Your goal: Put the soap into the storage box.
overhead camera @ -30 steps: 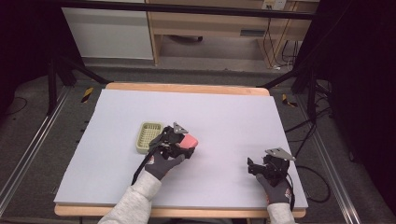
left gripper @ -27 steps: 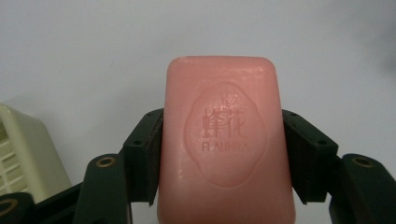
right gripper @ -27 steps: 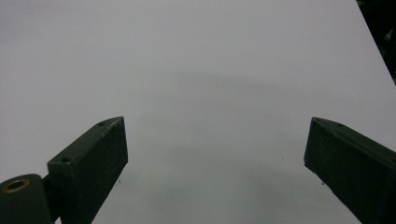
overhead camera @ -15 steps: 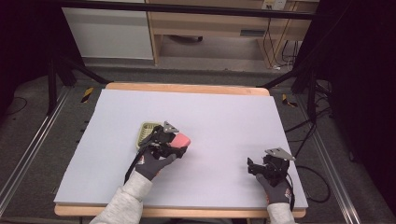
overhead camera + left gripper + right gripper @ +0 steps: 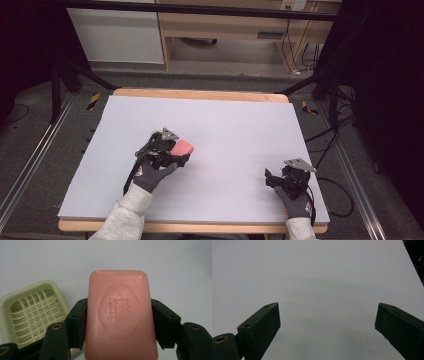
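Pink soap bar (image 5: 120, 315) sits clamped between the two black jaws of the left gripper (image 5: 119, 322), which press on its long side edges, near the centre of the left gripper view. It reads as a solid, stiff block, light enough for one gripper, with a smooth waxy skin that I judge slippery under hard pads, and soft enough to dent if squeezed harder. The flat long sides, where the jaws sit now, look like the best place to hold it; the rounded corners would let it squirt out.

Its face is a rounded rectangle with an oval panel pressed into it, bearing embossed characters and a line of Latin letters that are too faint to read with certainty. In the high view the bar (image 5: 181, 147) shows left of centre, at the tip of the left gripper (image 5: 179, 152), above the pale table (image 5: 240, 125).

At the lower left of the left gripper view lies a pale green soap dish (image 5: 33, 312) with a slotted grid floor, empty.

Lower right in the high view, the right gripper (image 5: 272, 179) rests on the table, jaws spread wide with nothing between them.
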